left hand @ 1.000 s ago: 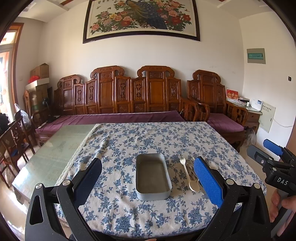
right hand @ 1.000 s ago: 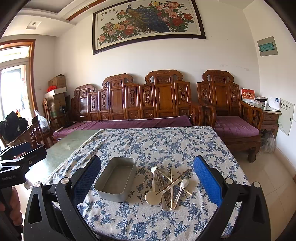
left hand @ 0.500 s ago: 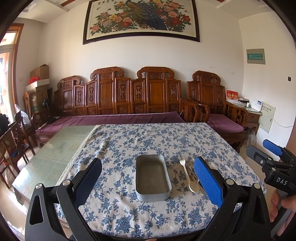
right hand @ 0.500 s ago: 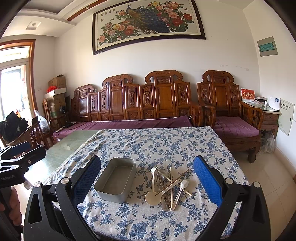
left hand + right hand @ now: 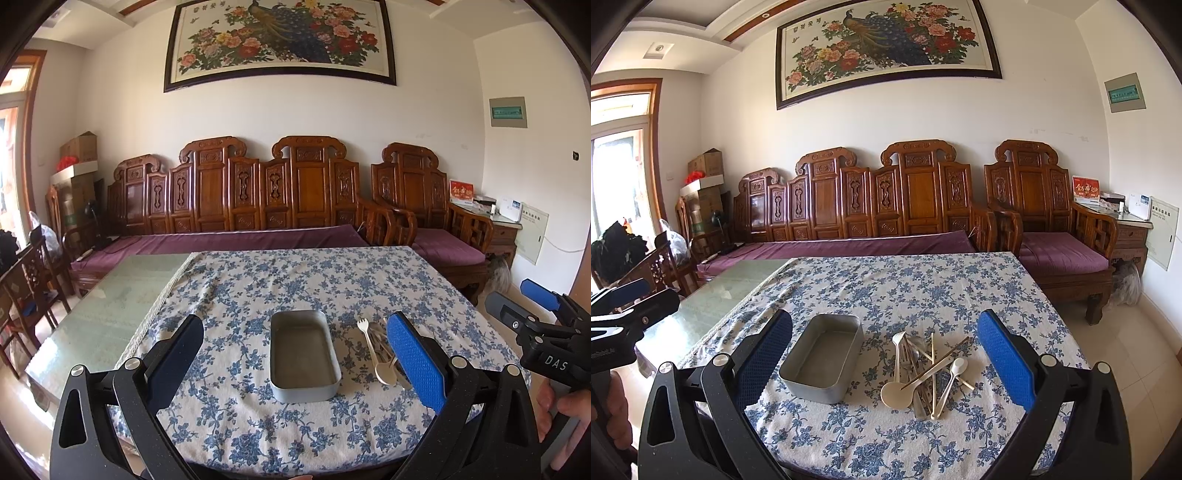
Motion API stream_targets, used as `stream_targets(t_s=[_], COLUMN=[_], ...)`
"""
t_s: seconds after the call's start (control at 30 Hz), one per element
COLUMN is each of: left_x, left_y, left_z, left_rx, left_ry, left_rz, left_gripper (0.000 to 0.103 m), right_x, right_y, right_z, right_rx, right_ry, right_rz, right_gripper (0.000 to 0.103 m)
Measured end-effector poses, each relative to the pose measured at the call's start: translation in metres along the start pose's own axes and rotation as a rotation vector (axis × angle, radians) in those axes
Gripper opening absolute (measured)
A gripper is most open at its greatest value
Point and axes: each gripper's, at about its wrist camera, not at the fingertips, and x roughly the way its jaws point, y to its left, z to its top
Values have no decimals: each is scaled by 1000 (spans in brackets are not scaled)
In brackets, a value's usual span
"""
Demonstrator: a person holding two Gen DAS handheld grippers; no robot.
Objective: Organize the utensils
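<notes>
An empty grey metal tray point(image 5: 303, 354) point(image 5: 823, 356) sits near the front of a table with a blue-flowered cloth point(image 5: 295, 280) point(image 5: 923, 284). Just right of it lies a loose pile of utensils point(image 5: 925, 369) point(image 5: 376, 350): cream spoons, a cream fork, metal pieces and chopsticks, crossed over one another. My left gripper point(image 5: 295, 354) is open and empty, held above the table's near edge facing the tray. My right gripper point(image 5: 884, 354) is open and empty too, hovering before the tray and the pile. Each gripper shows at the edge of the other's view.
Bare green glass table top point(image 5: 107, 306) lies left of the cloth. A carved wooden bench with purple cushions point(image 5: 236, 236) stands behind the table, an armchair point(image 5: 1056, 251) at the right, wooden chairs point(image 5: 26, 288) at the left. A hand point(image 5: 569, 410) holds the right gripper's handle.
Nearly nothing: the left wrist view has drifted very slightly, and both grippers stay open above the table's near edge.
</notes>
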Motion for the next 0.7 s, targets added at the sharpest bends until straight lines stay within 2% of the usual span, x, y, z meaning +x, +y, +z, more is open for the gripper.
stream_targets(t_s=[0.7], left_x=[-1], left_y=[-1], left_z=[-4], left_rx=[3], left_ry=[-8], left_rz=[-6], left_gripper=[96], right_x=[-1], right_y=[-1], right_z=[-1], right_rx=[0], right_ry=[-1], right_rz=[0], right_gripper=[100])
